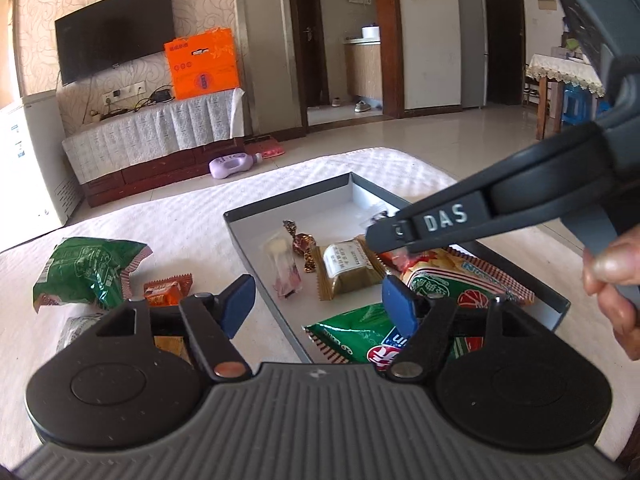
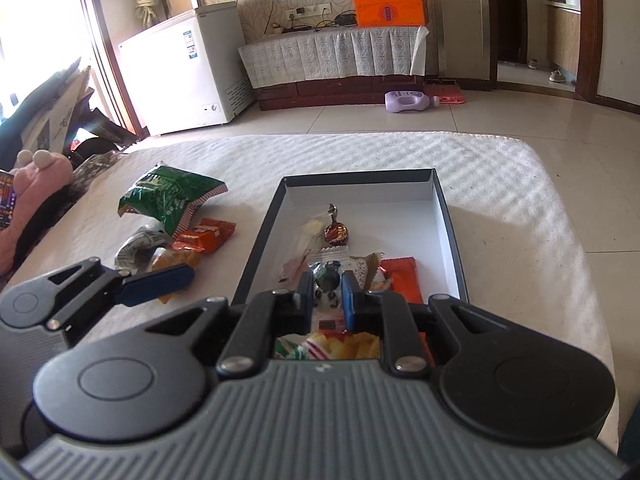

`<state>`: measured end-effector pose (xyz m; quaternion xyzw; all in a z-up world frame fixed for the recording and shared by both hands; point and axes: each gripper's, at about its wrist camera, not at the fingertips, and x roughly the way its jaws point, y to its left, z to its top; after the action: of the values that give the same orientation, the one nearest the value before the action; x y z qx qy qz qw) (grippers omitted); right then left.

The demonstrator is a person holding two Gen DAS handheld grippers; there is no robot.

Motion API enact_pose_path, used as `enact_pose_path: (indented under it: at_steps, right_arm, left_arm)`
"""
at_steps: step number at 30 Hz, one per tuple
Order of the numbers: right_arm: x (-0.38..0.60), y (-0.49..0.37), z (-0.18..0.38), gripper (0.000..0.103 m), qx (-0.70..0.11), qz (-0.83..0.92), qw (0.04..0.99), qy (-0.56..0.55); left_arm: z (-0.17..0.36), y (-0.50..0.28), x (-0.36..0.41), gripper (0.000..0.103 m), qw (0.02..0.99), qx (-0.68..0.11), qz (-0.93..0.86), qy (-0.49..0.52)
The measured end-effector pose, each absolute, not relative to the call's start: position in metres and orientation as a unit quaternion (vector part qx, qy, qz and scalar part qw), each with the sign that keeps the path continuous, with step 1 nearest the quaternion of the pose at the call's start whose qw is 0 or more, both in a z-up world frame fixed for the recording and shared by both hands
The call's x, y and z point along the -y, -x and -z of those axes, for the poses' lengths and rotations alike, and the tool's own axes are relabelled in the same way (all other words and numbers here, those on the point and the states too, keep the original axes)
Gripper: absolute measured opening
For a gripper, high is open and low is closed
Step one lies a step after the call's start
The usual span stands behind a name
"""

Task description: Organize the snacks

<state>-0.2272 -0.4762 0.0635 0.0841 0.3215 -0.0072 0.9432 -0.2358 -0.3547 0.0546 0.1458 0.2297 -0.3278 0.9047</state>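
A dark grey tray [image 1: 288, 197] [image 2: 256, 254] with a white floor lies on the white bedspread. In it are a brown foil candy [image 1: 302, 243] [image 2: 335, 234], a gold packet [image 1: 346, 267], a clear packet [image 1: 285, 270], a green bag [image 1: 352, 336], a chip bag [image 1: 460, 280] and an orange packet [image 2: 402, 276]. My right gripper [image 2: 327, 294] [image 1: 380, 236] is shut on a small clear-wrapped sweet [image 2: 328, 278] low over the tray's near half. My left gripper [image 1: 319, 306] stands open and empty over the tray's left rim. One of its fingers [image 2: 156, 280] shows in the right wrist view.
Loose on the bedspread left of the tray are a green bag [image 1: 88, 268] [image 2: 168, 196], a small orange packet [image 1: 166, 290] [image 2: 204, 236] and a silver packet [image 2: 138, 246]. A pink plush toy [image 2: 36, 178] sits at the bed's left edge. A person's hand [image 1: 612, 280] holds the right gripper.
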Motion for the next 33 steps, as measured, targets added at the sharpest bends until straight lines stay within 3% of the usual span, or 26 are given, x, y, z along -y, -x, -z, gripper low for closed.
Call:
enact_pose_path:
  at_steps: [33]
  right_arm:
    - [0.479, 0.143, -0.048, 0.018, -0.338, 0.028, 0.938, -0.076]
  left_arm:
    - [-0.046, 0.236, 0.354, 0.089, 0.901, -0.215, 0.336, -0.167]
